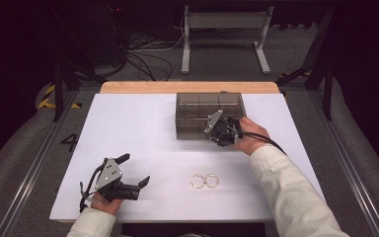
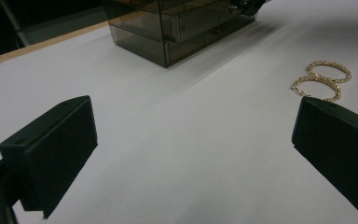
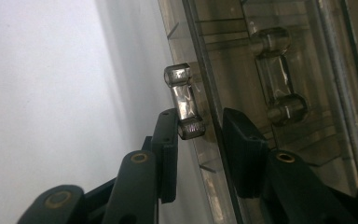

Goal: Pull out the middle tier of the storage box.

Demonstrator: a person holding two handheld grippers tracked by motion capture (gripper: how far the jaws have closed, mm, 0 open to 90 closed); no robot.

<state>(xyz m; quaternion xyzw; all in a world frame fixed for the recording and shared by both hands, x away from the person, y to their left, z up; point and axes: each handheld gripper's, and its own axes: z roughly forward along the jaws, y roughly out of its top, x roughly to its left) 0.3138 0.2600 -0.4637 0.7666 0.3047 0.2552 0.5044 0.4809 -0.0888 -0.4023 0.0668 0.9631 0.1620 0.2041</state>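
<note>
A smoky clear drawer box [image 1: 197, 111] stands at the table's far middle. My right gripper [image 1: 218, 133] is against its front on the right side. In the right gripper view its jaws [image 3: 199, 128] stand close on either side of the lower end of a clear drawer handle [image 3: 182, 95], the left pad touching it. Two gold bracelets [image 1: 205, 181] lie side by side on the white sheet near the front edge. My left gripper [image 1: 134, 170] rests at the front left, open and holding nothing, with the bracelets [image 2: 321, 79] beyond its right jaw.
A white sheet [image 1: 138, 128] covers the table, with a wooden edge [image 1: 187, 87] showing at the back. A second clear handle [image 3: 275, 74] sits on the neighbouring drawer. A sleeved forearm [image 1: 291, 192] crosses the front right. Cables and a metal stand [image 1: 224, 29] lie on the floor behind.
</note>
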